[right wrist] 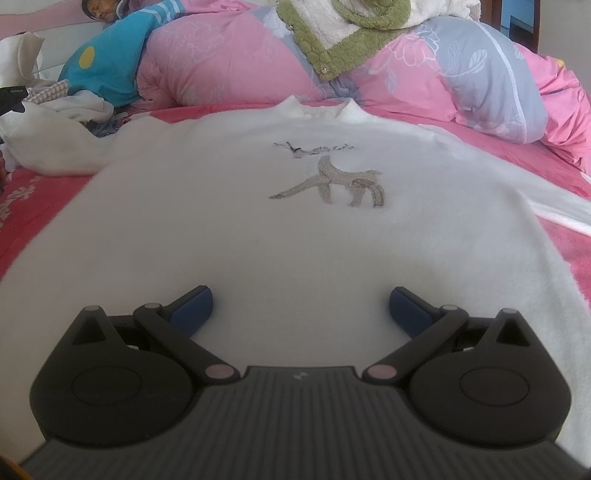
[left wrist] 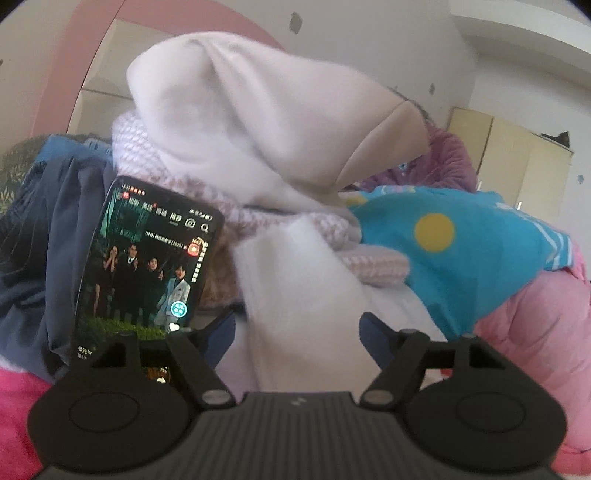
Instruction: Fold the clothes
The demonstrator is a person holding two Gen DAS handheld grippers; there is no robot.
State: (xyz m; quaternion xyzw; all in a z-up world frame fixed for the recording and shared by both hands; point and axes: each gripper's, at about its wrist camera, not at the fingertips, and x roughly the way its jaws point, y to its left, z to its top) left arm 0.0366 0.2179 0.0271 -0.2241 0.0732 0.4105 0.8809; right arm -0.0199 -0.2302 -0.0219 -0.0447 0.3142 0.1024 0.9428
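Observation:
A white sweater point(right wrist: 229, 221) with a deer design point(right wrist: 332, 181) lies spread flat, front up, on the pink bed, collar away from me. My right gripper point(right wrist: 301, 310) is open just above its lower part, holding nothing. Its left sleeve point(right wrist: 51, 147) runs off to the left into a clothes pile. In the left wrist view my left gripper point(left wrist: 297, 328) is open, with white fabric point(left wrist: 295, 288) lying between its fingers, unpinched. A white garment point(left wrist: 240, 122) is heaped high behind it.
A lit phone point(left wrist: 144, 258) leans against dark blue clothes point(left wrist: 40, 236) at the left. A blue cloth with yellow dots point(left wrist: 461, 243) and a pink quilt point(right wrist: 229, 55) lie right. A person point(right wrist: 99, 11) sleeps at the bed's far end. A green-trimmed garment point(right wrist: 332, 40) tops the quilt.

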